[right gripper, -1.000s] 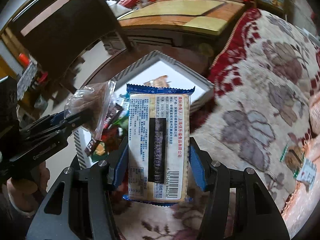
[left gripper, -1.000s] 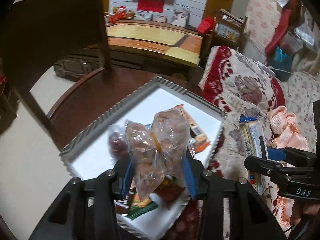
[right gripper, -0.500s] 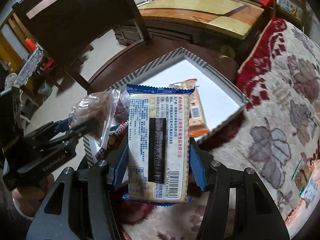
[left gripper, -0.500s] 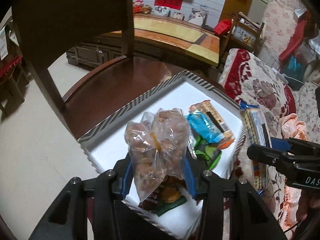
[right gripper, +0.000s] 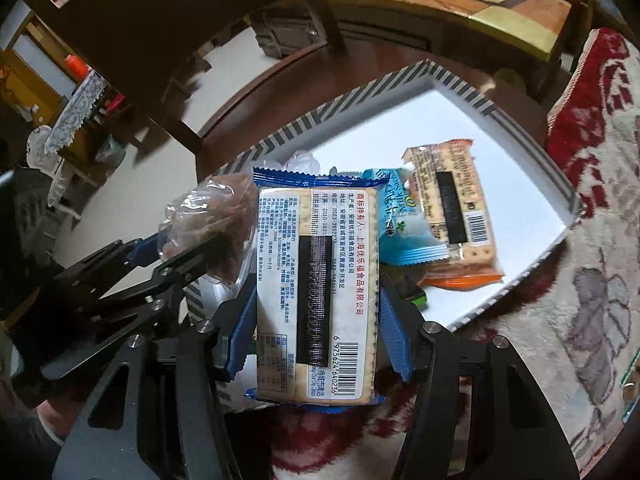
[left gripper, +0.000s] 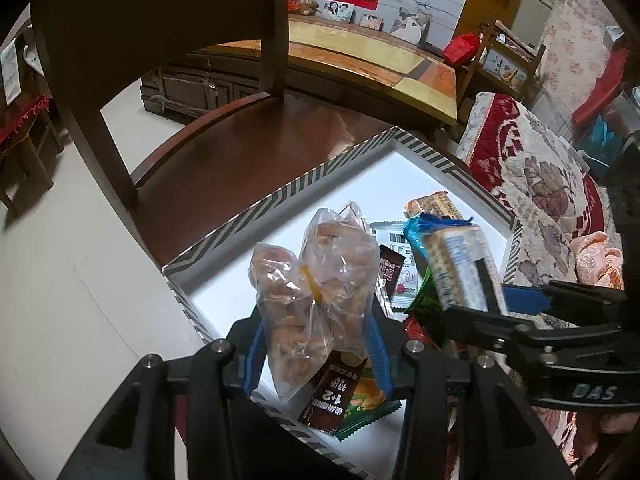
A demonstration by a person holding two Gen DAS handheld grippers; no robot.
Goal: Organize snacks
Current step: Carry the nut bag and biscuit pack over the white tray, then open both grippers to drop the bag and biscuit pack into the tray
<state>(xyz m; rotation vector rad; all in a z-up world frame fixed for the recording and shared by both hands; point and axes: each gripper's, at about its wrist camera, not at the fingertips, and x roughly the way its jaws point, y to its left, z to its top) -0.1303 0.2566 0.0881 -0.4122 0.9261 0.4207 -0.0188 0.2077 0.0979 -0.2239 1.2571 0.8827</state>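
Snacks (left gripper: 400, 276) in striped box (left gripper: 280, 200), on chair (left gripper: 240, 152)

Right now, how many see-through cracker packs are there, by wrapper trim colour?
Blue-trimmed cracker pack: 1, gripped by the right gripper
Orange-trimmed cracker pack: 1, lying in the striped box
Total: 2
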